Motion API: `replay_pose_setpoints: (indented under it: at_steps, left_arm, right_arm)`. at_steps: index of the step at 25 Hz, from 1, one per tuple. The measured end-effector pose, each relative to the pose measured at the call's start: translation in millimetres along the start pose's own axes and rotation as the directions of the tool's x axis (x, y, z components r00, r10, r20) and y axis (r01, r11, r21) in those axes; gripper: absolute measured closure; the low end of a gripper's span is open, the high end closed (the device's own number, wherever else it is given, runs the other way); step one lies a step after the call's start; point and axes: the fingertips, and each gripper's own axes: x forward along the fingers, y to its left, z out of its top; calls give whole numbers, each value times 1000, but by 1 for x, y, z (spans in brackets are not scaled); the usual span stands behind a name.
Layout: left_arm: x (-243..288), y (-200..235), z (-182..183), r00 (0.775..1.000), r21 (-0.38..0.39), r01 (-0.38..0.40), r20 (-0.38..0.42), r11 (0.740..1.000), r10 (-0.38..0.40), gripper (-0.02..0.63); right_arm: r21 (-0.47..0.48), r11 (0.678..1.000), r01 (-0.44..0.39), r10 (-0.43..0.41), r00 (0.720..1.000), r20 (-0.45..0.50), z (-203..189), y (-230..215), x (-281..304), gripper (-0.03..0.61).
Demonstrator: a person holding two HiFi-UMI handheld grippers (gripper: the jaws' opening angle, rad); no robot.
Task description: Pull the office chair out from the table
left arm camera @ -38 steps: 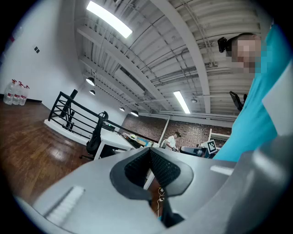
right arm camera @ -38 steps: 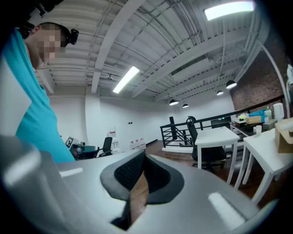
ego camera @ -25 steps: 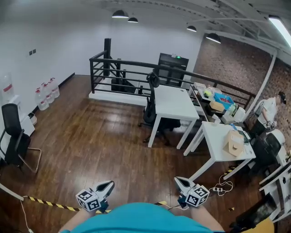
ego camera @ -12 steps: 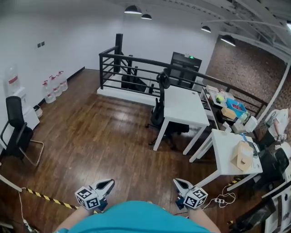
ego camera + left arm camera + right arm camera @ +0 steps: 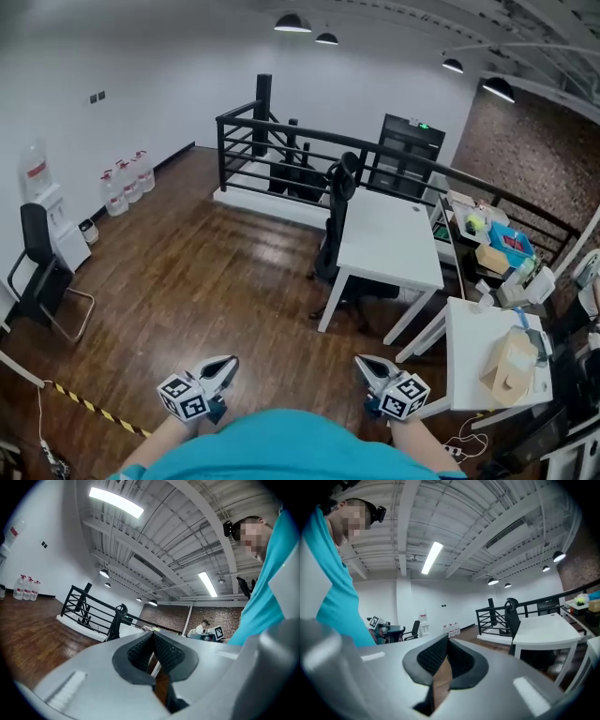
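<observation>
While the office chair [image 5: 333, 246] sits tucked at the tabletop [image 5: 389, 239], well away, nothing is done yet; left gripper [image 5: 226, 363] and right gripper [image 5: 362, 364] are both closed, empty

The room is evenly bright under pendant lamps [image 5: 292, 22] and a strip light [image 5: 116, 502] on the ceiling, which lay a pale sheen on the wooden floor [image 5: 187, 281] and leave the white table [image 5: 389, 234] almost washed out, with only a soft shadow beneath it. All views bend straight lines toward the edges, and both gripper views have black corners. The left gripper [image 5: 153, 639] and the right gripper [image 5: 446, 644] look soft so near the lens.
</observation>
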Motion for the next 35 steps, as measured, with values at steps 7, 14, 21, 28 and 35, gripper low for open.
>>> replay_pose_setpoints:
  at_steps: [7,14,21,28,35]
  left_arm:
    - [81,32,-11,999,-14,36,-20,999,-37,594]
    - [127,102,-11,990,-20,138,-7,990,-138,594]
    - [146,237,-10,975,-26,215,-47,976,-216,594]
    - [189,347,5,954,-6,289,-78,957,-289,594]
    - [271,409,-2,957,4,282,-79,960,-280,594]
  right_arm:
    - [-13,1000,26,-26,1000,-5,1,-76,14,578]
    - [-55,994,99,-100,994,-30,-12,-122,65,578]
    - [-90,974,206,-208,978,-14,-18,-160,169,578]
    - [-54,964,262,-262,965,-2,-31,-211,272,578]
    - [-50,969,241,-242,970,-13,-36,-314,319,578]
